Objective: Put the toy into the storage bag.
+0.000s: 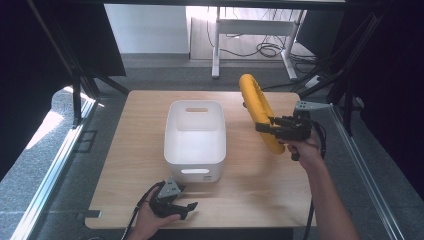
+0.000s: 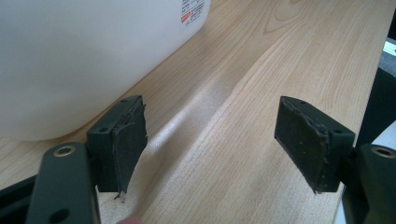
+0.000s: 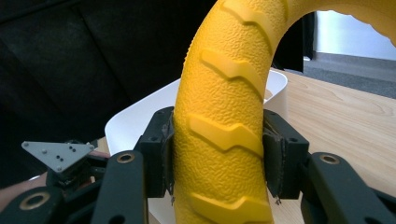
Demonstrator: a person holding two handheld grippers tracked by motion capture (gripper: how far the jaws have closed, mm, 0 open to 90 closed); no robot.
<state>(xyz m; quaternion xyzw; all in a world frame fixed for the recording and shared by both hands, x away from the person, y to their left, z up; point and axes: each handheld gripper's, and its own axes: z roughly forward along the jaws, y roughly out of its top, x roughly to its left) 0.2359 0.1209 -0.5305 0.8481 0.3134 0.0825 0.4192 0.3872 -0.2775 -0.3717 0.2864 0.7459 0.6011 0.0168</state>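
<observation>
A yellow ring (image 1: pixel 257 110) with a raised tread pattern is held up on edge over the right half of the wooden table (image 1: pixel 260 190). My right gripper (image 1: pixel 272 127) is shut on the ring's lower part; in the right gripper view its two pads press the yellow ring (image 3: pixel 224 116) from both sides. A white plastic bin (image 1: pixel 195 137) with cut-out handles stands at the table's middle, nothing visible inside it. My left gripper (image 1: pixel 186 209) rests open near the table's front edge, just in front of the bin. Between its pads (image 2: pixel 128 140) there is bare wood, and the bin's white wall (image 2: pixel 70 56) lies just beyond.
Black frame posts and dark curtains flank the table on both sides. Beyond the far edge a white desk frame (image 1: pixel 250 30) stands on the floor with cables beside it. The other hand's grey three-cornered plate (image 3: pixel 58 151) appears low left in the right gripper view.
</observation>
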